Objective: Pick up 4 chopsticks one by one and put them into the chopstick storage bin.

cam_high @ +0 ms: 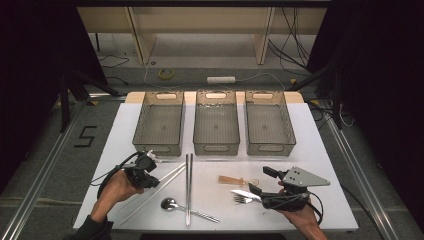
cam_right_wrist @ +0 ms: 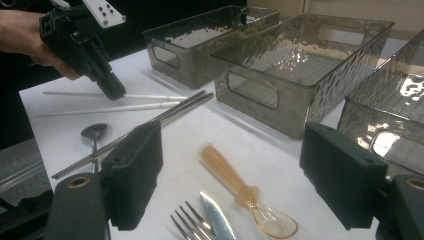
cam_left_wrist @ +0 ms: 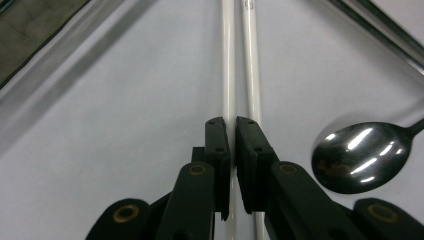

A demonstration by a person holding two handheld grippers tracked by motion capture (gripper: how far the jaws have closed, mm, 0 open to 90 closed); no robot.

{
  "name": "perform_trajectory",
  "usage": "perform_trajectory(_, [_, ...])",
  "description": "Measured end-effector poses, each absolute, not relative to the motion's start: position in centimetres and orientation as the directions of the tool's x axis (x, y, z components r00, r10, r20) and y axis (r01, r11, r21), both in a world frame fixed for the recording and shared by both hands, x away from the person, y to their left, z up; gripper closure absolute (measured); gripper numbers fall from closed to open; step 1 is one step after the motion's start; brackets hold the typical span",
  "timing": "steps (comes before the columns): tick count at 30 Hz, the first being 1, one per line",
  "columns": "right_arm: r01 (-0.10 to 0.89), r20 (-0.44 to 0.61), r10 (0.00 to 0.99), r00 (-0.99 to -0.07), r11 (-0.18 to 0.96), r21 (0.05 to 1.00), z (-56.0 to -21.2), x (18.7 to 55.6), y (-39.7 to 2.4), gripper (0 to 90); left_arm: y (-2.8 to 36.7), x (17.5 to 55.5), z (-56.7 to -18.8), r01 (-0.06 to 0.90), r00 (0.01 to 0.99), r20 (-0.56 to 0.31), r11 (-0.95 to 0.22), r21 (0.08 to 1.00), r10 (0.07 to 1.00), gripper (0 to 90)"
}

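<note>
Two white chopsticks (cam_left_wrist: 252,60) lie side by side on the white table (cam_high: 310,150). My left gripper (cam_left_wrist: 233,122) points down at them, its jaws shut on the left white chopstick (cam_left_wrist: 228,60), which runs into the narrow gap between the pads. In the high view my left gripper (cam_high: 150,180) sits at the table's front left over the white chopsticks (cam_high: 165,181). My right gripper (cam_high: 261,181) hovers at the front right, open wide with nothing between its jaws. Below my right gripper (cam_right_wrist: 235,150) lie an amber plastic spoon (cam_right_wrist: 235,185), a fork (cam_right_wrist: 192,225) and a knife (cam_right_wrist: 217,220).
Three translucent grey bins (cam_high: 216,125) stand in a row at the back of the table. A pair of metal chopsticks (cam_high: 189,185) lies at centre front. A metal spoon (cam_high: 170,203) rests close to the front edge, just right of my left gripper's jaws.
</note>
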State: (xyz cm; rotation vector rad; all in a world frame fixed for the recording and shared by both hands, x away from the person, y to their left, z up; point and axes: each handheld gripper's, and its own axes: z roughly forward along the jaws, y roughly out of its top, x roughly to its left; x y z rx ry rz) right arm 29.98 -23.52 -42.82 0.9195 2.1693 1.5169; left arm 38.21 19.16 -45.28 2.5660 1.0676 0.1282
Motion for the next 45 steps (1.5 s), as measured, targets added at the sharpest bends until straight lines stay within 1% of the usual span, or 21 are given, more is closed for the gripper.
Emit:
perform_trajectory(14, [0.314,0.088,0.673,-0.735,0.222,0.923,-42.8,30.0,-23.5,26.1,20.3,37.6,-43.9,0.659,0.71,-0.07,-0.626,0.416,0.7,84.3])
perform_trajectory(24, [0.316,0.098,0.672,-0.734,0.21,0.925,-42.9,30.0,-23.6,25.8,20.2,37.2,-41.1,0.627,0.709,-0.07,-0.582,0.518,0.702,84.3])
perform_trajectory(29, [0.314,0.097,0.676,-0.731,0.206,0.927,-42.8,30.0,-23.7,25.6,20.2,37.7,-40.1,0.614,0.714,-0.084,-0.564,0.552,0.695,84.2])
perform_trajectory(32, [0.31,0.097,0.679,-0.728,0.198,0.93,-42.8,30.0,-23.8,25.4,20.1,38.1,-39.7,0.605,0.717,-0.077,-0.564,0.562,0.693,84.2])
perform_trajectory(45, [0.306,0.094,0.682,-0.726,0.197,0.932,-42.8,30.0,-23.8,25.1,20.3,41.0,-37.9,0.6,0.685,-0.075,-0.503,0.623,0.724,84.3])
